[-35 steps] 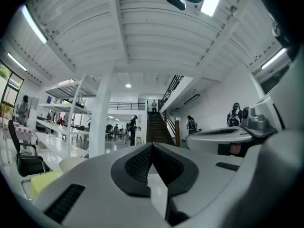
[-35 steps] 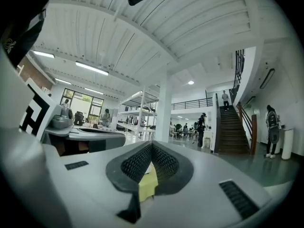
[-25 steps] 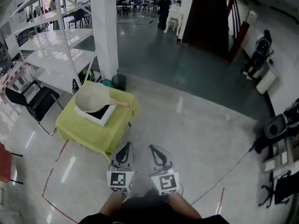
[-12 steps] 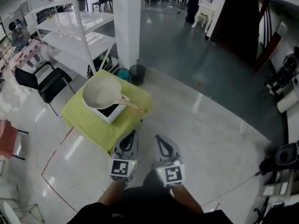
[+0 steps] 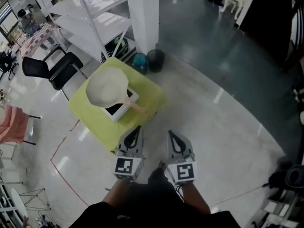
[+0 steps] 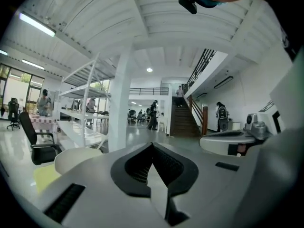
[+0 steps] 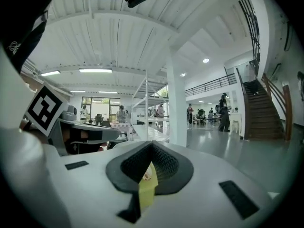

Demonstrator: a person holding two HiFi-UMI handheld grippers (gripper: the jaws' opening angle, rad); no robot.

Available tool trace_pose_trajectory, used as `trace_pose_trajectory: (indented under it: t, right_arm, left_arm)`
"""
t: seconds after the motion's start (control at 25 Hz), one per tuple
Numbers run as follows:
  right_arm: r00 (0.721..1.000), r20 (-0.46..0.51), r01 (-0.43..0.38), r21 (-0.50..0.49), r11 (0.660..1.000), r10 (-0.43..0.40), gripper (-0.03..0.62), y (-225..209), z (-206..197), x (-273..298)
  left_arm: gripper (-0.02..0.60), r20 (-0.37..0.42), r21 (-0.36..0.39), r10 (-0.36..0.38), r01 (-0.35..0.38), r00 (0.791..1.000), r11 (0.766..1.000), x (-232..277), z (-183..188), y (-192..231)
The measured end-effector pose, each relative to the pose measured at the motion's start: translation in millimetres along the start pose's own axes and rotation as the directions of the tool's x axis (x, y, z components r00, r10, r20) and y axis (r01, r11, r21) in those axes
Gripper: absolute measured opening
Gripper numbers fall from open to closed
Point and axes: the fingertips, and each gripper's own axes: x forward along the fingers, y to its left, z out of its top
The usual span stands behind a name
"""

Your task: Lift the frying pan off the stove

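Observation:
A cream frying pan (image 5: 107, 86) with a wooden handle (image 5: 138, 109) sits on a white single-burner stove (image 5: 118, 109), on a small table with a yellow-green cloth (image 5: 99, 126). In the head view both grippers are held close to the person's body, short of the table. My left gripper (image 5: 136, 129) and my right gripper (image 5: 171, 135) are both shut with nothing between the jaws. The left gripper view shows the pan (image 6: 76, 157) low at left beyond the shut left gripper (image 6: 152, 146). A sliver of the yellow cloth shows past the shut right gripper (image 7: 151, 148).
A white pillar (image 5: 144, 13) stands behind the table, with two small bins (image 5: 156, 60) at its foot. A black chair (image 5: 52, 69) and white shelving (image 5: 90, 13) are to the left. Red tape lines (image 5: 61, 175) mark the glossy floor. People stand far off in the hall.
The view has moved forward and tilted down: table, pan and stove now sit nearer and lower in the frame. Both grippers stay shut in front of the body.

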Motion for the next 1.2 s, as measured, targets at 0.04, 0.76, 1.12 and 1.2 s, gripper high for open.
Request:
trace_pose_trajectory:
  t: [0.04,0.76,1.12,1.2]
  right_arm:
    - [1.0,-0.001,-0.021,0.002,1.0,0.021,0.015,-2.7,-1.1,7.0]
    - [0.949,-0.109,-0.299,-0.01,0.954,0.297,0.015,3.7,-23.4,81.4]
    - [0.888,-0.252,-0.408,-0.044,0.912,0.385,0.015,15.5,-30.5,134.8]
    - [0.866,-0.282,-0.441,-0.041,0.897,0.413,0.015,19.5,-35.8,151.9]
  left_arm:
    - [0.043,-0.013,-0.003,0.01,-0.01,1.0,1.0,5.5,-3.4,1.9]
    - [0.043,-0.128,-0.091,0.172,-0.184,0.977,0.979,48.9,-41.2,64.4]
    - [0.043,-0.176,-0.304,0.129,-0.179,0.976,0.936,75.6,-65.6,112.2]
    - [0.043,-0.188,-0.339,0.126,-0.185,0.974,0.922,80.1,-75.5,125.9]
